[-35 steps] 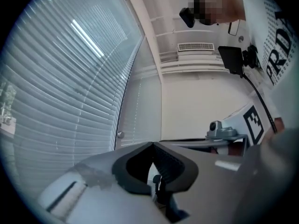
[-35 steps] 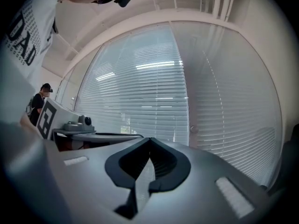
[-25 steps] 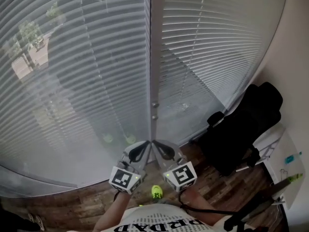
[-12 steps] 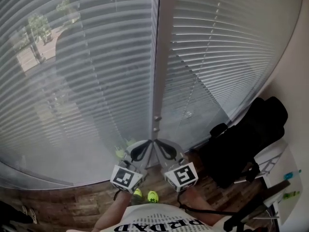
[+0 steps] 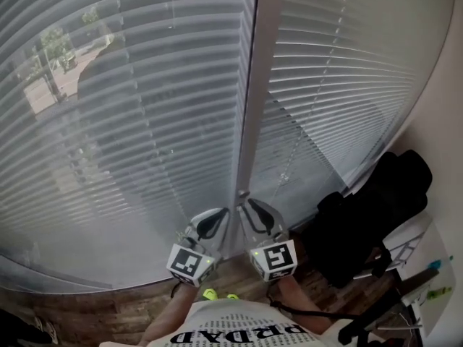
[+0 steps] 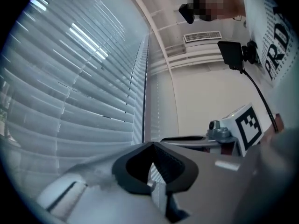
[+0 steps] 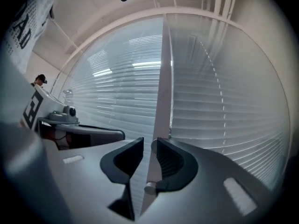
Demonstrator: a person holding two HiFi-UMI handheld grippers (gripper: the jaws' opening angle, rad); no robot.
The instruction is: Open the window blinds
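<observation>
Progress check: I'd say nothing's actually open yet.

Closest in, the left gripper (image 5: 226, 211) has its jaws pressed together at the tips, with nothing in them. The right gripper (image 5: 241, 203) sits just beside it. Its jaws have just been opening, so there's a narrow gap now, but nothing is pinched in it. The post (image 5: 253, 121) only lines up behind that gap. Both grippers point at the foot of the post, low over the wood floor (image 5: 108, 311). Off to the right there's a black chair (image 5: 369, 215) by the wall.

Then the blinds, which fill the whole window ahead. The left blind (image 5: 145, 121) and right blind (image 5: 340, 85) both hang all the way down, as far as I can see. The left one's slats are tilted enough that trees (image 5: 51, 49) show through. The right one looks paler and more shut. A thin cord (image 5: 289, 166) runs down the right blind, ending near the right gripper but not touching it.

So what's left is pretty much everything: get hold of whatever works these blinds, then pull or twist. I can't tell from here if that cord is the control.

Count: two grippers, two blinds, one post, one cord I can make out, one chair.
</observation>
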